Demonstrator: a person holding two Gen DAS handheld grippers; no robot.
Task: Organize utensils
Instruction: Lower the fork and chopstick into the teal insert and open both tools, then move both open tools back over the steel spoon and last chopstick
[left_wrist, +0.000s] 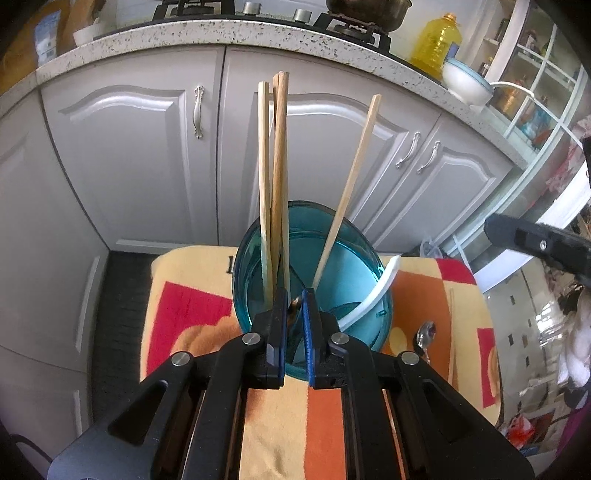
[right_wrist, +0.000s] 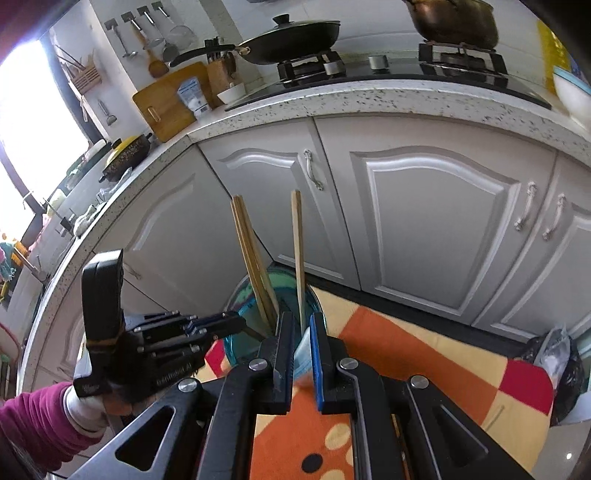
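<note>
Looking along the left hand-held gripper (left_wrist: 294, 314) in the left wrist view, I see its jaws drawn close, with a thin dark-tipped stick between them; whether they actually pinch it I cannot tell. Just beyond the fingertips, at the centre of the frame, stands a teal glass container (left_wrist: 258, 258) on a table covered with a patterned cloth (left_wrist: 184, 306) in red, orange and yellow. Several wooden chopsticks (left_wrist: 279, 166) rise from the container near its left side, nearly upright, and one more chopstick (left_wrist: 351, 184) leans to the right. A white spoon handle (left_wrist: 376, 291) curves out over the container's right rim. A metal spoon (left_wrist: 425, 334) lies on the cloth at lower right, just beside the container. The other gripper's black body shows at the right edge.

In the right wrist view, the right hand-held gripper (right_wrist: 303, 328) sits at lower centre with its jaws a narrow gap apart, and the container's pale rim shows between them; a grip is not clear. The teal glass container (right_wrist: 243, 295) stands just ahead, chopsticks (right_wrist: 251, 258) leaning left and one (right_wrist: 298, 251) upright. The left hand-held gripper (right_wrist: 236, 325) reaches in from the lower left, held by a white-gloved hand (right_wrist: 86, 406).
</note>
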